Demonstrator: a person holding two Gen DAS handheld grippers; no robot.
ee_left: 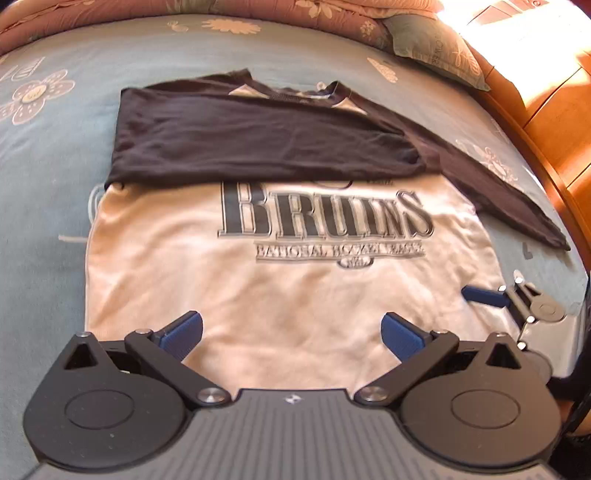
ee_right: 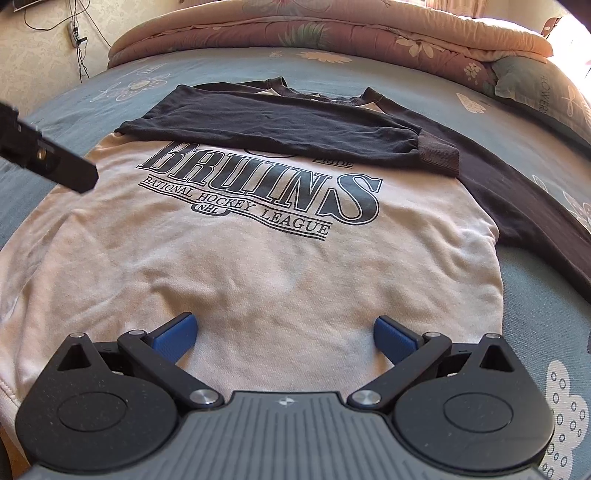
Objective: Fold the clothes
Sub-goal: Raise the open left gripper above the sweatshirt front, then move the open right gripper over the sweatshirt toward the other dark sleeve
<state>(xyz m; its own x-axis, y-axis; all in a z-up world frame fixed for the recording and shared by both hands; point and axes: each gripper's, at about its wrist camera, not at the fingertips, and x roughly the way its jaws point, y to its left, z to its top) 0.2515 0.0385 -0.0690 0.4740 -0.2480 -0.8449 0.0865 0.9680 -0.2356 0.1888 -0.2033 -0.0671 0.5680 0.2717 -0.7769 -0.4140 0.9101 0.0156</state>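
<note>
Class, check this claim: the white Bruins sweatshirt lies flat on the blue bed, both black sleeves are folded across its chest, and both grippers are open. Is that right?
Not quite. Only one black sleeve is folded across the sweatshirt; the other sleeve still stretches out over the bed, as the right wrist view shows. The rest holds: left gripper and right gripper are open.

A home bedroom: a bed (ee_right: 221,66) under a blue flowered sheet, a folded floral quilt (ee_right: 332,33) at twelve o'clock, a pillow (ee_left: 439,51) and wooden drawers (ee_left: 550,107) at two o'clock.
</note>
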